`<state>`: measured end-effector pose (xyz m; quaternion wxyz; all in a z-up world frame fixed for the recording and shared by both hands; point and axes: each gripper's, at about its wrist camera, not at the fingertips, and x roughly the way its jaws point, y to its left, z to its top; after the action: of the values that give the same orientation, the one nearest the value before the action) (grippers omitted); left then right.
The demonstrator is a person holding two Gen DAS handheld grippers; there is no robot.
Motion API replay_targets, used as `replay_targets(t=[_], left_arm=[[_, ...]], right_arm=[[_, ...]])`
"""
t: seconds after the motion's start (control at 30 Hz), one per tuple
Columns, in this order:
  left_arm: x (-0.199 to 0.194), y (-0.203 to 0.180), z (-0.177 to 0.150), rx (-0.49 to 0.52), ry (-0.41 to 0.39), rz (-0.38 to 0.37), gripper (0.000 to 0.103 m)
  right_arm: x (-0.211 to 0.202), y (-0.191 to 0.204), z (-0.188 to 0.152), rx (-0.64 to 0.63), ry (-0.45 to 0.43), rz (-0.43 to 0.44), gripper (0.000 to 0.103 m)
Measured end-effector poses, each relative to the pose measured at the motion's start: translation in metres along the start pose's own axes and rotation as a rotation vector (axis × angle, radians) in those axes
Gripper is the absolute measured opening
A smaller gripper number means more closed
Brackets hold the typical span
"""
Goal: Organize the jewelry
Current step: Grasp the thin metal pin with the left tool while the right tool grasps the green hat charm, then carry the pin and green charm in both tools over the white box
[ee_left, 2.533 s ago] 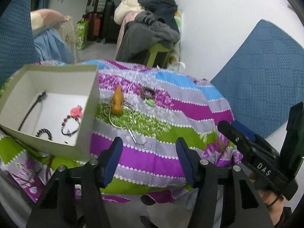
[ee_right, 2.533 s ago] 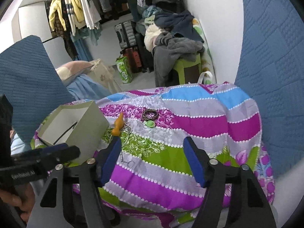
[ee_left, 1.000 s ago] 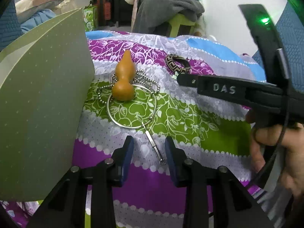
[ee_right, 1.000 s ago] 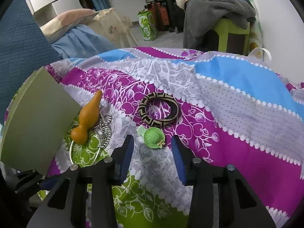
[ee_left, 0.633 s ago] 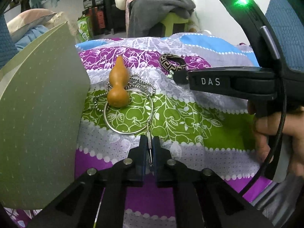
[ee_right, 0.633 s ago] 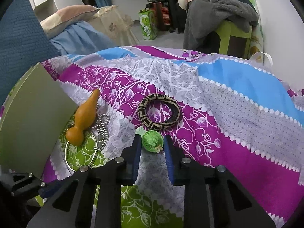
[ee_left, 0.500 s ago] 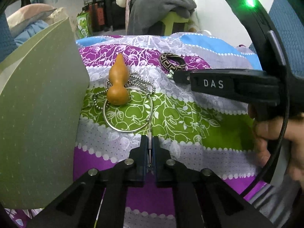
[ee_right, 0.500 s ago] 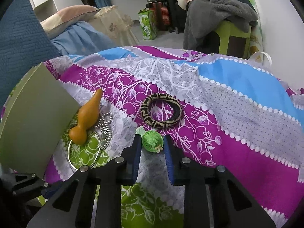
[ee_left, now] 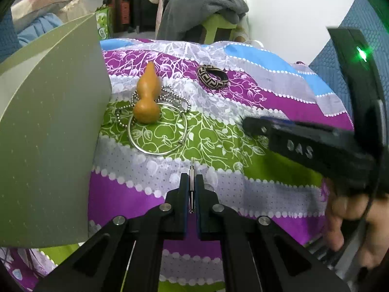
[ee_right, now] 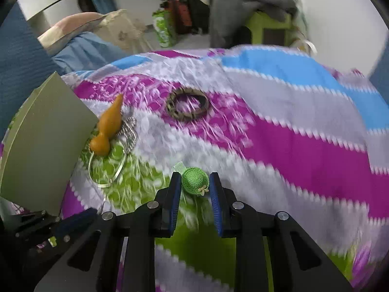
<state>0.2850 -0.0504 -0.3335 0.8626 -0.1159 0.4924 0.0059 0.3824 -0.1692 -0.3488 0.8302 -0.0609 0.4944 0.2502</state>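
Observation:
In the left wrist view my left gripper [ee_left: 192, 178] is shut on a thin metal pin [ee_left: 192, 170], whose tip points at a silver hoop [ee_left: 158, 153] on the striped cloth. An orange gourd pendant [ee_left: 145, 97] and a ball chain [ee_left: 173, 97] lie on the hoop's far side, and a black-and-tan patterned bracelet [ee_left: 212, 76] lies beyond. In the right wrist view my right gripper [ee_right: 194, 185] is shut on a small green hat-shaped clip [ee_right: 194, 180], just above the cloth. The bracelet [ee_right: 187, 105] is further back and the gourd [ee_right: 108, 126] is to the left.
A grey-green box wall [ee_left: 48, 133] stands at the left, close to the gourd, and its inside is hidden. A hand [ee_left: 352, 219] holds the right gripper's body [ee_left: 304, 146] at the right. Blue cushions, a green stool with piled clothes [ee_right: 243, 2] and a white wall lie beyond the cloth.
The left jaws closed on the pin and drew it slightly back from the hoop. The right jaws closed on the green hat clip and carried it toward the camera, away from the bracelet.

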Motion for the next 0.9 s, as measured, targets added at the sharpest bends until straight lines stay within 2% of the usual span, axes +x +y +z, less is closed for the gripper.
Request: replay_targets(t=[0.2, 0.63, 0.9], left_arm=[[-0.013, -0.001, 0.003, 0.001, -0.008, -0.039, 0.002], [-0.071, 0.001, 0.018, 0.006, -0.035, -0.111, 0.002], [-0.122, 0.011, 0.043, 0.027, -0.092, -0.096, 0.002]], right_arm=[[-0.024, 0.001, -0.017, 0.047, 0.015, -0.043, 0.021], [-0.1, 0.028, -0.031, 0.114, -0.109, -0.072, 0.021], [-0.137, 0.045, -0.018, 0.097, -0.177, -0.113, 0.021]])
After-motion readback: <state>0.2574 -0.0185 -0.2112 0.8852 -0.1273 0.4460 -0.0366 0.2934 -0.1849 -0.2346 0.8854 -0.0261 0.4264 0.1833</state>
